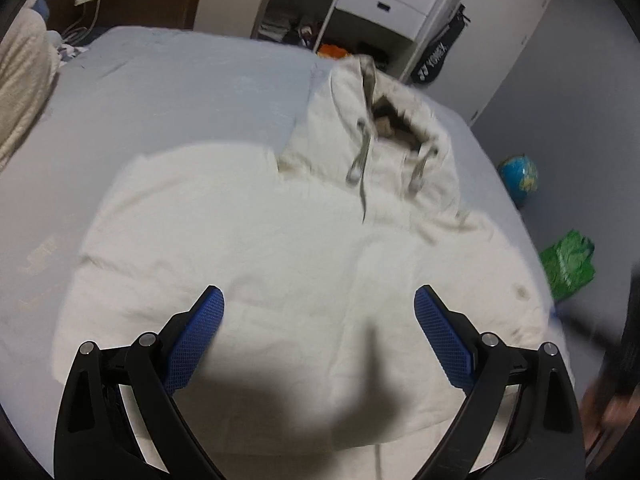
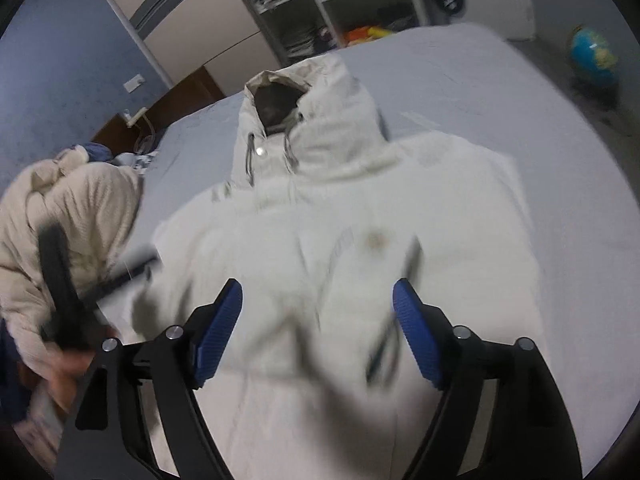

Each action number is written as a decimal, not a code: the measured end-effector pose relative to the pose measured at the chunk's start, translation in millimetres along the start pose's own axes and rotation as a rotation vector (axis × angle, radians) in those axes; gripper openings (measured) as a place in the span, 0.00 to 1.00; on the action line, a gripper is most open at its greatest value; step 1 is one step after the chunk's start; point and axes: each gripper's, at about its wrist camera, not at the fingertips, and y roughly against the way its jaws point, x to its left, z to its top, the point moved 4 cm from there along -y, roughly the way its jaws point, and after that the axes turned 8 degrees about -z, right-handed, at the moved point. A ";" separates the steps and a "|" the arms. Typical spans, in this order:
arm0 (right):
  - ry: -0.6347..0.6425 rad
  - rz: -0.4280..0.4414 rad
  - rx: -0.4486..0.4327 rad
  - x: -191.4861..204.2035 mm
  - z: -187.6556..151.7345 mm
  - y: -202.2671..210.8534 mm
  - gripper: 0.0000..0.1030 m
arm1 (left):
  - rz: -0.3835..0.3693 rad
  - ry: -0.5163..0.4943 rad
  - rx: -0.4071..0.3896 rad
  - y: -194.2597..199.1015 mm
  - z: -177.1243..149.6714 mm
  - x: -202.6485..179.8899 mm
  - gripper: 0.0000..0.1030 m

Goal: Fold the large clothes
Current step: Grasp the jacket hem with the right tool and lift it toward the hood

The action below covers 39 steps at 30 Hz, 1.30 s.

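Observation:
A cream hooded jacket (image 1: 280, 248) lies flat on a bed with a pale grey-blue sheet (image 1: 180, 88), hood (image 1: 388, 112) pointing away, sleeves folded in over the body. It also shows in the right wrist view (image 2: 340, 216), with its hood (image 2: 312, 100) at the far end. My left gripper (image 1: 318, 300) is open and empty, above the jacket's lower body. My right gripper (image 2: 318, 292) is open and empty, above the jacket's middle. The left gripper shows blurred at the left edge of the right wrist view (image 2: 64, 296).
A cream knitted garment (image 2: 68, 232) is heaped at the bed's left side. White shelves and drawers (image 1: 380, 4) stand beyond the bed. A globe (image 1: 520, 174) and a green bag (image 1: 568, 264) sit on the floor to the right.

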 end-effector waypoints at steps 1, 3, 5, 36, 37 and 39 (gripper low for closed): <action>-0.006 0.013 0.016 -2.2 15.2 -9.6 0.72 | 0.000 -0.003 0.006 -5.6 -5.4 2.7 0.90; -0.020 0.022 0.039 -9.4 50.5 -32.5 0.72 | -0.005 -0.025 0.009 -12.6 -9.8 5.8 0.90; -0.020 0.004 0.050 -16.8 82.0 -55.4 0.72 | -0.005 -0.065 0.010 -19.2 -10.2 4.6 0.93; 0.027 -0.056 0.111 10.0 335.7 -292.2 0.72 | 0.126 -0.156 -0.095 -39.6 -21.9 2.8 0.95; 0.033 -0.058 0.114 12.0 338.1 -294.2 0.72 | 0.126 -0.156 -0.096 -39.7 -21.9 2.9 0.95; 0.066 -0.075 0.116 19.9 339.9 -297.9 0.54 | 0.127 -0.157 -0.099 -39.9 -22.3 2.9 0.95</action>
